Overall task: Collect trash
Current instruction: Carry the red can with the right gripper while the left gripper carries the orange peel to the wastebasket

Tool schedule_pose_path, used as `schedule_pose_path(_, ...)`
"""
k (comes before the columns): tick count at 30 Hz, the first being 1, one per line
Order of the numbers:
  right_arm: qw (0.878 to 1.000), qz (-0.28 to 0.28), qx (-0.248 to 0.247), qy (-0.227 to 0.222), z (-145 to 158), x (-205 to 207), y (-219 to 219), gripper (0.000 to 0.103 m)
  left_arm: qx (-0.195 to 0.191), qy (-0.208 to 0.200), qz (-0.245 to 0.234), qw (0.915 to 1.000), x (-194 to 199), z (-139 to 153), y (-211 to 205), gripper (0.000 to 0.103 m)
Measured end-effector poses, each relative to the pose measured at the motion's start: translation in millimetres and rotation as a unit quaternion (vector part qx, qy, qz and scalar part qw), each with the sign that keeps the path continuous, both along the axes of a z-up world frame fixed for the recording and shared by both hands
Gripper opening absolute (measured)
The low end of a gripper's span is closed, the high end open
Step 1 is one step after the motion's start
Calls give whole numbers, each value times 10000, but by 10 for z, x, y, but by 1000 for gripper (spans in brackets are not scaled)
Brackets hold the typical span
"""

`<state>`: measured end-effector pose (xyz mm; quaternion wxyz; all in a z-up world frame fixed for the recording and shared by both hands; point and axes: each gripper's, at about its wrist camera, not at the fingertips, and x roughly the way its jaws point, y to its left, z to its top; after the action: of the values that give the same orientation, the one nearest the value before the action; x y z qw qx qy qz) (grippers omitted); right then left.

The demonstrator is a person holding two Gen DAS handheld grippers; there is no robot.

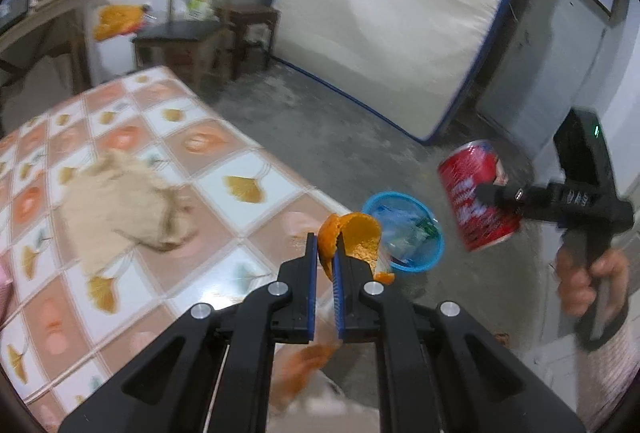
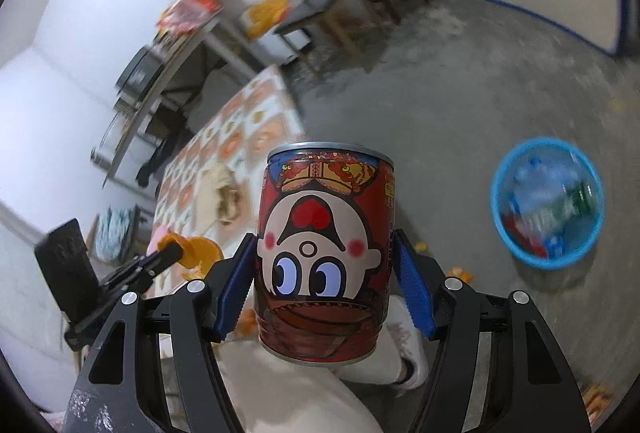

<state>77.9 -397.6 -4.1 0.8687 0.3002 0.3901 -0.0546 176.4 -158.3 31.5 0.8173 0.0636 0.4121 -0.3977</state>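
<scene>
Left wrist view looks across a mattress (image 1: pixel 384 9) leaning on the wall, then the desk (image 1: pixel 224 161) under its tiled cloth with a beige rag (image 1: pixel 120 201) lying on it, and the blue basin (image 1: pixel 404 233) of trash standing on the concrete floor (image 1: pixel 320 105) just beside the desk. Smaller, the red can (image 2: pixel 324 249) sits clamped upside down in the right gripper (image 2: pixel 325 273), its jaws pressed on both sides. Smallest, the orange peel (image 1: pixel 356 237) is pinched in the left gripper (image 1: pixel 326 265), jaws nearly closed, over the desk edge near the basin.
</scene>
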Motion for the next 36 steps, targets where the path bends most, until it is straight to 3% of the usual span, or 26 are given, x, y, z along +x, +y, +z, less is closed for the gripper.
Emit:
schedule_pose_path(5, 9955, -741, 576, 143, -531, -377, -389, 63, 124, 299, -400, 9987, -53, -181, -657, 6)
schedule_pose_path(9, 9851, -1459, 878, 260, -828, -697, -797, 63, 233, 611, -694, 9954, -69, -397, -1225, 6)
schedule_pose_path(17, 9448, -2957, 1332, 456, -1391, -1187, -1629, 63, 802, 943, -942, 9878, 17, -1058, -2551, 7)
schedule_pose_path(25, 9045, -3709, 2056, 461, -2013, -1124, -2089, 63, 1458, 1102, -858, 9794, 305, -1754, -3430, 7)
schedule_pose_path(30, 8848, -4087, 2174, 538, -2216, -969, -2289, 63, 1749, 1091, -799, 9753, 479, -2114, -3805, 7)
schedule_pose_path(33, 8728, -4301, 2229, 603, -2367, -931, -2341, 63, 1755, 1295, -657, 9737, 616, -2341, -3937, 8)
schedule_pose_path(36, 8626, -4489, 2222, 708, -2473, -902, -2338, 64, 1626, 1471, -552, 9741, 701, -2439, -3973, 28)
